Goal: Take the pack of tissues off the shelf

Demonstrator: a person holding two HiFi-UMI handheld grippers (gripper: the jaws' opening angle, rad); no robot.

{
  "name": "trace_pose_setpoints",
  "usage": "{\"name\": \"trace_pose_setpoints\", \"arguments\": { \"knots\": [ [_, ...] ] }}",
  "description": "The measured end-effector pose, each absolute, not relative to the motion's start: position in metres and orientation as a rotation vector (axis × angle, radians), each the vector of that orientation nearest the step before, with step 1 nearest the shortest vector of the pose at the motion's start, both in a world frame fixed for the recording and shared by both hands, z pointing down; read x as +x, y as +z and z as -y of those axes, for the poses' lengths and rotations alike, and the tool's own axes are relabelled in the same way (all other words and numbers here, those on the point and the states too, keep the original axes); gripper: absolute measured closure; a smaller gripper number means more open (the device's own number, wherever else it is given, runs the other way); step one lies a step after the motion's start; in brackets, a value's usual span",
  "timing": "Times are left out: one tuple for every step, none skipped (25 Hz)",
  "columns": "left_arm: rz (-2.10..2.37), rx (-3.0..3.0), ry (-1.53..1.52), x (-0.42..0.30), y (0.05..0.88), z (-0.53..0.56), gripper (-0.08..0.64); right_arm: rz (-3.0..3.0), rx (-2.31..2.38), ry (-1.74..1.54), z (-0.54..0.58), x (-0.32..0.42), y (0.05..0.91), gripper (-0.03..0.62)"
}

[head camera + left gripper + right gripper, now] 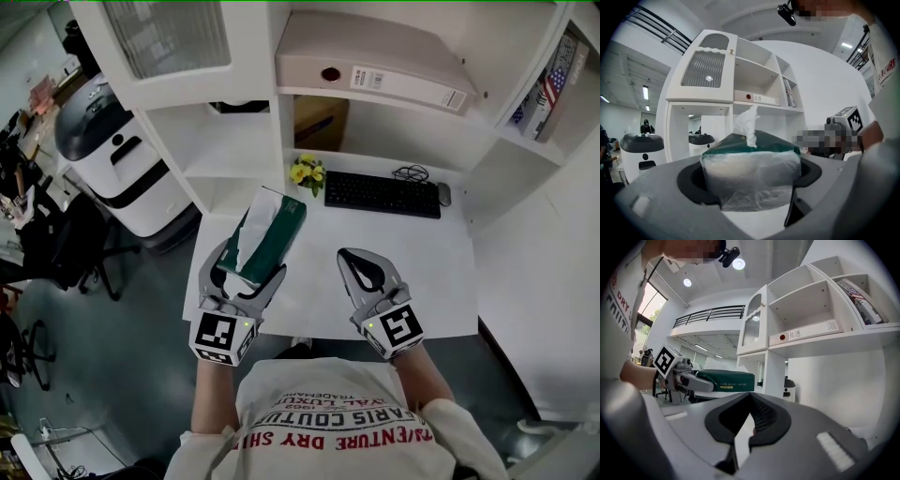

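Note:
A dark green pack of tissues (270,234) in clear wrap, with a white tissue sticking out of its top, hangs in the air above the left end of the white desk (422,267). My left gripper (251,267) is shut on its near end, one jaw on each side. In the left gripper view the pack (750,171) fills the space between the jaws. My right gripper (351,255) hovers over the middle of the desk, shut, with nothing in it (751,397). The right gripper view shows the held pack (726,379) from the side.
A black keyboard (382,194), a mouse (443,194) and small yellow flowers (307,172) lie at the back of the desk. A beige binder (375,70) lies on the shelf above, with books (553,89) at right. A white and grey machine (103,141) stands at left.

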State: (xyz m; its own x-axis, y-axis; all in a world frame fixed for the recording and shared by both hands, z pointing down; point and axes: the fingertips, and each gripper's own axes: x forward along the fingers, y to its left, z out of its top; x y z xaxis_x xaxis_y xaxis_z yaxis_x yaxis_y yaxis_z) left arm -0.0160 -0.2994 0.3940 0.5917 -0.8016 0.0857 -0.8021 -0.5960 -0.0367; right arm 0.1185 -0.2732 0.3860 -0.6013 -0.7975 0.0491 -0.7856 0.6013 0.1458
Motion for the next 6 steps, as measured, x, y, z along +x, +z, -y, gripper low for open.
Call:
{"name": "trace_pose_setpoints", "arguments": {
  "knots": [
    [1.412, 2.799, 0.149, -0.0148, 0.3937, 0.2998, 0.121, 2.710, 1.351, -0.163, 0.2736, 0.1201, 0.3858, 0.591],
    [1.414, 2.800, 0.151, -0.0135, 0.3933, 0.3003, 0.121, 2.707, 1.357, -0.161, 0.2742, 0.1218, 0.3858, 0.591],
    [1.416, 2.802, 0.153, -0.0122, 0.3930, 0.3005, 0.121, 2.703, 1.364, -0.159, 0.2748, 0.1235, 0.3860, 0.591],
    [1.416, 2.802, 0.154, -0.0109, 0.3930, 0.3004, 0.121, 2.699, 1.370, -0.158, 0.2752, 0.1251, 0.3864, 0.591],
    [1.415, 2.803, 0.155, -0.0096, 0.3932, 0.3001, 0.121, 2.695, 1.375, -0.156, 0.2756, 0.1266, 0.3870, 0.591],
    [1.414, 2.803, 0.156, -0.0085, 0.3935, 0.2996, 0.121, 2.691, 1.380, -0.154, 0.2759, 0.1280, 0.3877, 0.591]
  ]
}}
